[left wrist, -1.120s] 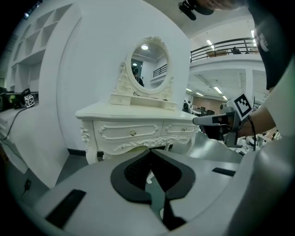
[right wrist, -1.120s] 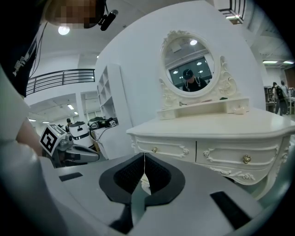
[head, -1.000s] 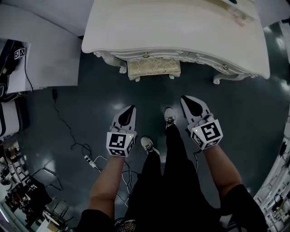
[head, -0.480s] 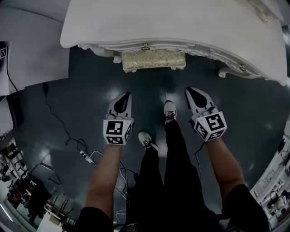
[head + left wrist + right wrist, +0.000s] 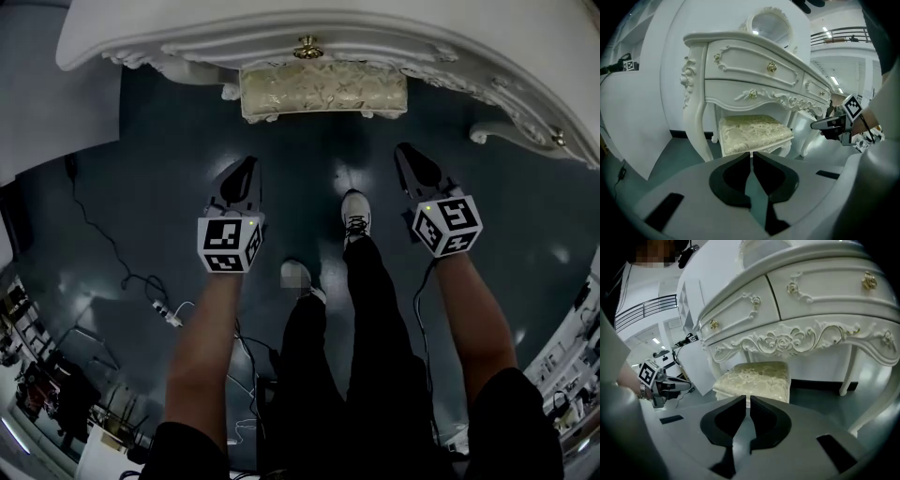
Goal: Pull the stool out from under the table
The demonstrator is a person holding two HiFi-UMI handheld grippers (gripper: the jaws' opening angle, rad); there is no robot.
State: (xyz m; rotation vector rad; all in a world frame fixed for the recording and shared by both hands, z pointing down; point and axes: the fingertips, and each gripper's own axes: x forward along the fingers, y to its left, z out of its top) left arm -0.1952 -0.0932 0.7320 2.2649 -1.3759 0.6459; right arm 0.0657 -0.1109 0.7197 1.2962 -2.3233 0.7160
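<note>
The desk [image 5: 394,33] fills the top of your head view, nearer than a second ago. The stool [image 5: 323,89] sits tucked under it, long axis running along the desk front. Your left gripper [image 5: 246,164] and right gripper [image 5: 405,150] have dropped toward it, jaws together and empty.

A black cable [image 5: 91,222] snaked over the dark, glossy floor [image 5: 159,150] to a white power strip [image 5: 169,318].

The left hand-held gripper [image 5: 247,166] and right hand-held gripper [image 5: 409,153] are being held forward, angled downward, jaws closed and empty.
</note>
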